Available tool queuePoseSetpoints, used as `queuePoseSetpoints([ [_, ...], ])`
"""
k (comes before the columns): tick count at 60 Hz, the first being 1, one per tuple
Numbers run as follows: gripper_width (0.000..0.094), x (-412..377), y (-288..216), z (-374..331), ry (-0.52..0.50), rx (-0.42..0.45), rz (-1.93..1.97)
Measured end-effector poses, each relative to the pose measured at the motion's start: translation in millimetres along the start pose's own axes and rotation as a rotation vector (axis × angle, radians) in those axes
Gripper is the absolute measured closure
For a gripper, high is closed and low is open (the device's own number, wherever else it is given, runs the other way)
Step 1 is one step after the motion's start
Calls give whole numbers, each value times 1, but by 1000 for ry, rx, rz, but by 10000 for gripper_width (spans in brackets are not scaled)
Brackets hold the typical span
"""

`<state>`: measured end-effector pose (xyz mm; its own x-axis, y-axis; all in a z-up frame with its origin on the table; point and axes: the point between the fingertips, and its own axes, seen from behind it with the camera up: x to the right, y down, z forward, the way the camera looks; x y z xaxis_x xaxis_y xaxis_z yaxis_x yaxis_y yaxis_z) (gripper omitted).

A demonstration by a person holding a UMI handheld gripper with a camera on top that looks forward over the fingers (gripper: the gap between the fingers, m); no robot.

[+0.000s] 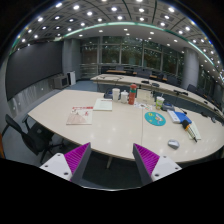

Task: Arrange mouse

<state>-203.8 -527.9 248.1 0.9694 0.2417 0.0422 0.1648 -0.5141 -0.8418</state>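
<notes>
My gripper [112, 160] is open and empty, held high and back from the near edge of a long pale conference table [120, 135]. Its two magenta pads [78, 158] stand wide apart. Far ahead and to the right, a round teal mouse mat [155, 118] lies on the table. A small pale object that looks like the mouse [173, 144] lies nearer, by the table's front right edge. Nothing is between the fingers.
Papers [80, 115] lie at the table's left and a sheet [103, 104] at the middle. Cups and bottles [122, 95] stand at the far side. A blue object [180, 116] and a dark one [188, 127] lie right of the mat. Chairs [30, 135] stand at the left.
</notes>
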Motion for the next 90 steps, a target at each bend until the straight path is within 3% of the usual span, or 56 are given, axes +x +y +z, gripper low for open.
queuePoseSetpoints([
  [17, 81, 100, 74, 43, 94, -118, 72],
  [31, 76, 251, 152, 107, 254, -221, 160],
  [37, 75, 319, 172, 135, 317, -223, 178],
  [54, 82, 433, 177, 218, 353, -199, 183],
  [81, 81, 475, 146, 291, 279, -163, 158],
  [87, 113, 481, 141, 300, 268, -150, 165],
  [90, 171, 481, 140, 303, 258, -143, 167],
])
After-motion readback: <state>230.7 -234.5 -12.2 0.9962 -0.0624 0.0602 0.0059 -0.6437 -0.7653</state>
